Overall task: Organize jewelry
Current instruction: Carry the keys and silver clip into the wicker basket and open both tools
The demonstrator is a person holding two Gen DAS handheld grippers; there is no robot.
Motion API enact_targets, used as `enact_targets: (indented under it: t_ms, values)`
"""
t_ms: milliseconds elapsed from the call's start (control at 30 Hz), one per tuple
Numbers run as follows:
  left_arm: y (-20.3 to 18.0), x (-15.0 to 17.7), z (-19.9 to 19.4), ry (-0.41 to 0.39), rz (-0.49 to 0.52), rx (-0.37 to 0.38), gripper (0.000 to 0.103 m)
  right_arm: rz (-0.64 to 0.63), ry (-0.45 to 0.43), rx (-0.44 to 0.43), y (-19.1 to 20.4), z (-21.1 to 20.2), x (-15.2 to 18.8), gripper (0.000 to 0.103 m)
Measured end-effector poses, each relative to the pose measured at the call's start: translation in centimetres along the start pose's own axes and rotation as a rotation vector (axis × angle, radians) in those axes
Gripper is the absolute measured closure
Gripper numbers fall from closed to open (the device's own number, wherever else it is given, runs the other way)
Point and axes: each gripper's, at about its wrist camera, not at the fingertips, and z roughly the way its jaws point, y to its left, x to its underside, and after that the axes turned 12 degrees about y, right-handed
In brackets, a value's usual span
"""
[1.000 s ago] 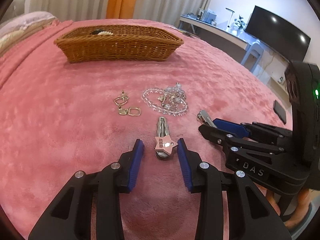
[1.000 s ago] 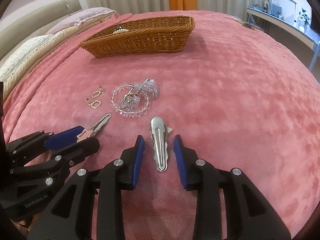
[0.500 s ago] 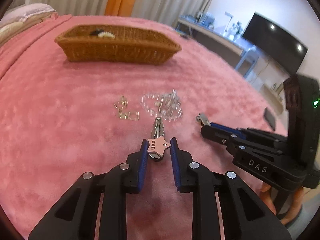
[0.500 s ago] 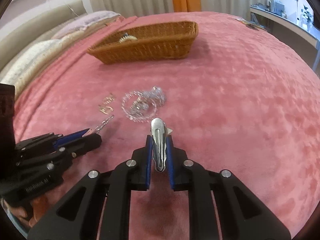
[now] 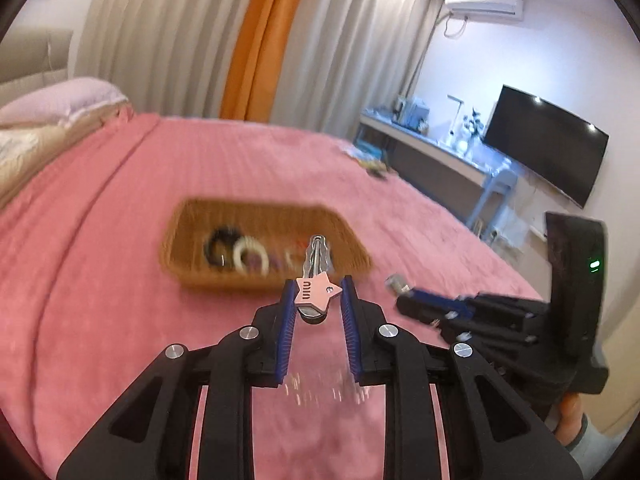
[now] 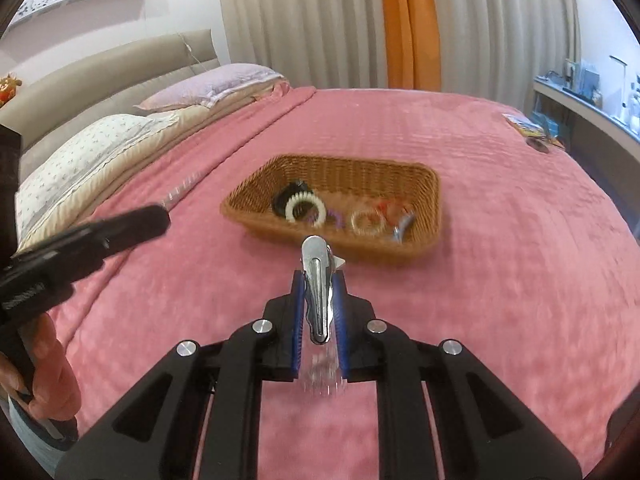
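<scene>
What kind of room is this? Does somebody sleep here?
It looks like a bedroom. There is a big bed with a pink blanket, pillows by a padded headboard, and long curtains behind.

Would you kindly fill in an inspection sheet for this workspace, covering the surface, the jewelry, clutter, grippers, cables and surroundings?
Surface: pink plush bedspread, no damage seen.
Job's things: brown wicker basket on the bedspread, holding a black ring, a white toothed ring and smaller blurred pieces; silver metal hair clip and pink star-topped hair clip both lifted off the bedspread.
Clutter: small dark items near the far bed edge.
Grippers: left hand-held gripper shut on the star clip; right hand-held gripper shut on the silver clip.
Cables: a white cord hanging below the wall air conditioner.
Surroundings: pillows, curtains, desk, black television.
</scene>
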Motion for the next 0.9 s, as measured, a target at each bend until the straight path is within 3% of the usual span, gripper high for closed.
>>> enact_targets:
  t_ms: [167, 267, 367, 600, 900]
  values:
    - [1.8, -3.8, 3.6, -0.049, -0.037, 0.015, 0.082, 0.074, 0.012, -0.022, -2.2, 4.3, -4.6, 0.091]
    - [2.8, -4.7, 6.7, -0.045, -0.055, -0.004, 0.082, 0.111, 0.037, -0.026, -3.6, 7.2, -6.5, 0.091]
    - [4.2, -5.1, 9.3, -0.028, -0.089, 0.028, 0.082, 0.137, 0.081, -0.037, -4.7, 10.1, -7.5, 0.091]
    - [7.5, -4.8, 14.0, 0.028, -0.142, 0.033, 0.082, 0.153, 0.091, 0.030, -5.7, 13.7, -8.3, 0.091]
    - [9.0, -3.5, 15.0, 0.053, -0.166, 0.017, 0.081, 0.185, 0.044, 0.011, -6.7, 13.7, -7.3, 0.090]
